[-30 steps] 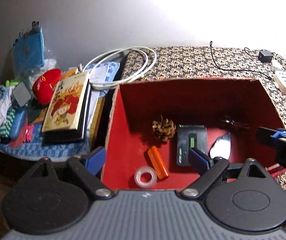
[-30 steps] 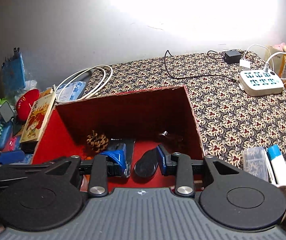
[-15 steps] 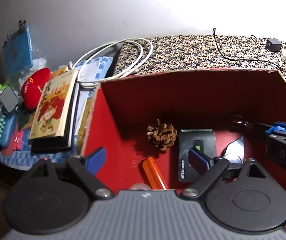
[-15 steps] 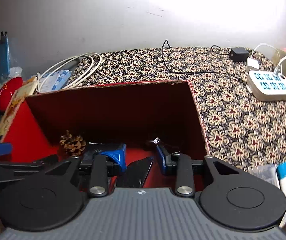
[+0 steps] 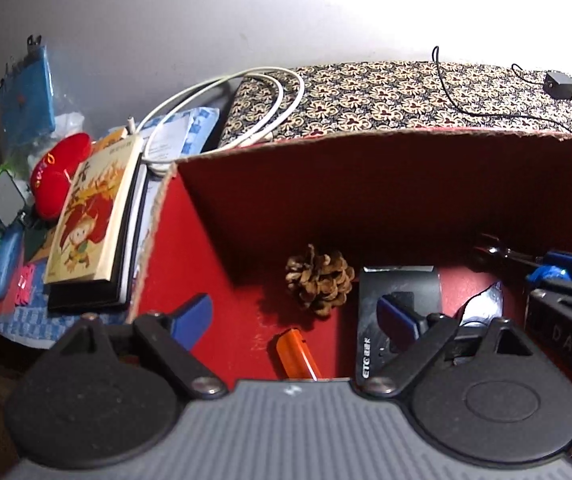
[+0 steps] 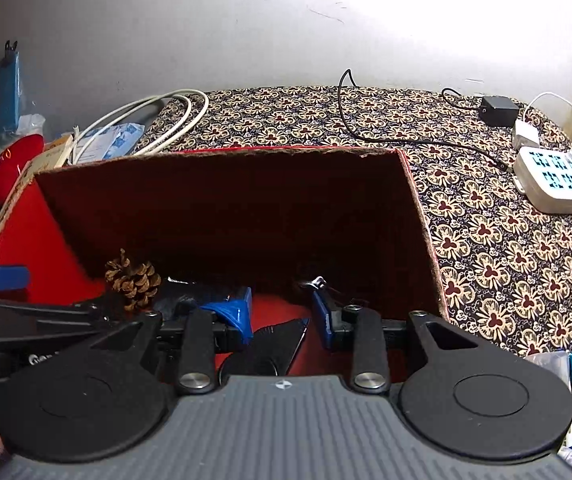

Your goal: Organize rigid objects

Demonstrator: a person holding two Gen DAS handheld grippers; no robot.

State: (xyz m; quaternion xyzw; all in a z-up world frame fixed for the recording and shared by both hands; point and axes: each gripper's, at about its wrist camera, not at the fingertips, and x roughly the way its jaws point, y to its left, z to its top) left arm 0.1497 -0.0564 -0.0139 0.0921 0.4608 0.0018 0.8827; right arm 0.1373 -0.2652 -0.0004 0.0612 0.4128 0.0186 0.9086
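Right gripper [image 6: 282, 312]: jaws are standing partly spread, pinching nothing, and pointing steeply down into the red box [image 6: 222, 208].
Left gripper [image 5: 295, 314]: jaws are spread wide and empty, with 1 finger hanging over the black ETC device [image 5: 401, 280].
Target, as a guess: the dark wedge-shaped object [image 6: 282, 340] is lying on the box floor, just below and ahead of the right gripper, between its 2 fingers but touching neither.
Long axis: it is running roughly along the right gripper's pointing line, with the narrow tip slanting toward the right-hand finger and the broad end nearest the gripper body.
Nearer hand: the right one is sitting directly over the wedge, while the left one is working beside it, closer to the pine cone [image 5: 319, 282] and orange lighter [image 5: 295, 354].
Change from 1 second ago: both grippers are sinking deeper into the box, the walls are filling more of each view, and the right jaws are keeping the same width.
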